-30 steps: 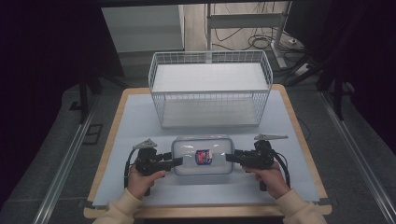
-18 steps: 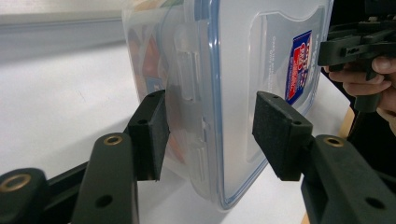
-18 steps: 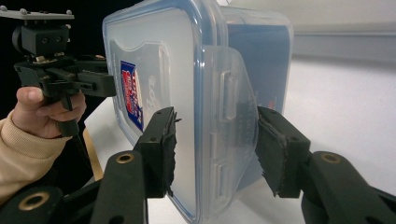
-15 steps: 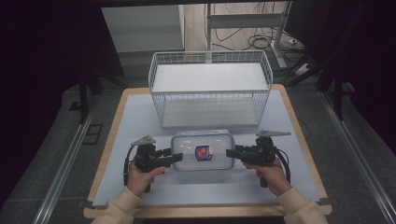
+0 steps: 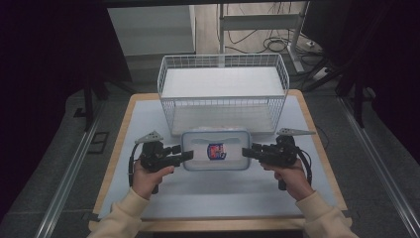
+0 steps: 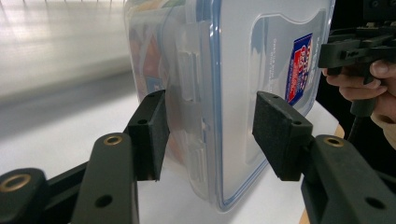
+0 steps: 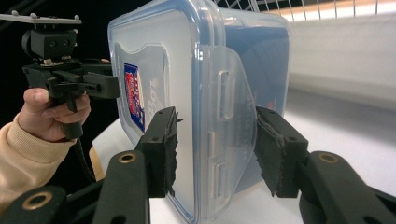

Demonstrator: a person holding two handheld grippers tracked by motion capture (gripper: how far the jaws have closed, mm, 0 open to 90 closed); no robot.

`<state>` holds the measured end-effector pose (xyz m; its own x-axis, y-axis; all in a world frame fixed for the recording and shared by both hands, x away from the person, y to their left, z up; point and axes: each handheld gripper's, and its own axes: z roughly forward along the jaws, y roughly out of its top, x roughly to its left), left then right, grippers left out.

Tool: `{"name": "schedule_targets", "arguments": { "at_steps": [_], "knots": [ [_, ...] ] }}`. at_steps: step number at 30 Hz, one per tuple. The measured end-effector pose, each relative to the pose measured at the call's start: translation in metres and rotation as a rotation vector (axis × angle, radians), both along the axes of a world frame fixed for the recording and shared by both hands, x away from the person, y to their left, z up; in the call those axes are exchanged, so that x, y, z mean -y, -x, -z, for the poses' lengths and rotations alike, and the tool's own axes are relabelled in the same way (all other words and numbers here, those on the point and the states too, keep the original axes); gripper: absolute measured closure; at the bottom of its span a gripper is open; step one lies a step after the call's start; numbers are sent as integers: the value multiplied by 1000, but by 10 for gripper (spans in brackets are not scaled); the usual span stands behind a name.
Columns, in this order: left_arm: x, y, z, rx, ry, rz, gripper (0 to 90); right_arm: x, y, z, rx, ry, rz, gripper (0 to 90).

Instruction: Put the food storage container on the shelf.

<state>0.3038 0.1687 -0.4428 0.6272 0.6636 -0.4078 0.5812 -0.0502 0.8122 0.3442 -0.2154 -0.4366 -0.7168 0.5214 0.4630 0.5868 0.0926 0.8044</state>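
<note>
Here the clear plastic container (image 5: pixel 216 150), lid snapped on and bearing a red and blue label (image 5: pixel 216 150), sits at the middle of the worktop (image 5: pixel 148 203), just at the 6 o'clock side of the white wire basket (image 5: pixel 223 94) and close to touching its front wall. Whether it rests on the surface or is lifted slightly cannot be told.

The left claw (image 5: pixel 187 156) meets the container from 9 o'clock; in the left gripper view (image 6: pixel 208 128) its two black jaws stand spread on either side of the container's end latch, one pad near the body wall, the other clear of the lid. The right claw (image 5: pixel 246 152) comes in from 3 o'clock; in the right gripper view (image 7: pixel 215 140) its jaws likewise straddle the opposite latch flap, apart, with gaps showing at both pads, so neither is pinching.

The worktop is a pale sheet on a wooden board with a light rim. Around it lies grey floor with metal rails at 9 and 3 o'clock, dark surroundings, and a desk frame with cables (image 5: pixel 277 44) toward 12 o'clock.

Both hands enter from 6 o'clock in cream sleeves: the left hand (image 5: pixel 148 176) and right hand (image 5: pixel 289 173) grip their handles with forearms angled inward, claws pointing level toward each other.
</note>
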Motion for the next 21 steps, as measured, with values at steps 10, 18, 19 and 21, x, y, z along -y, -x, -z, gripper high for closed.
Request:
{"name": "schedule_targets", "arguments": {
  "at_steps": [10, 18, 19, 21],
  "knots": [
    [0, -7, -36, 45, -1, -3, 471, 0, -7, -28, 40, -29, 4, 516],
    [-2, -20, -66, 82, -2, -2, 471, -1, -17, -55, 76, -43, 14, 514],
    [-2, -22, -70, 89, -2, -3, 471, -1, -18, -59, 83, -43, 13, 513],
    [-1, -24, -76, 99, -5, -6, 471, -1, -22, -65, 90, -42, 15, 511]
  ]
}}
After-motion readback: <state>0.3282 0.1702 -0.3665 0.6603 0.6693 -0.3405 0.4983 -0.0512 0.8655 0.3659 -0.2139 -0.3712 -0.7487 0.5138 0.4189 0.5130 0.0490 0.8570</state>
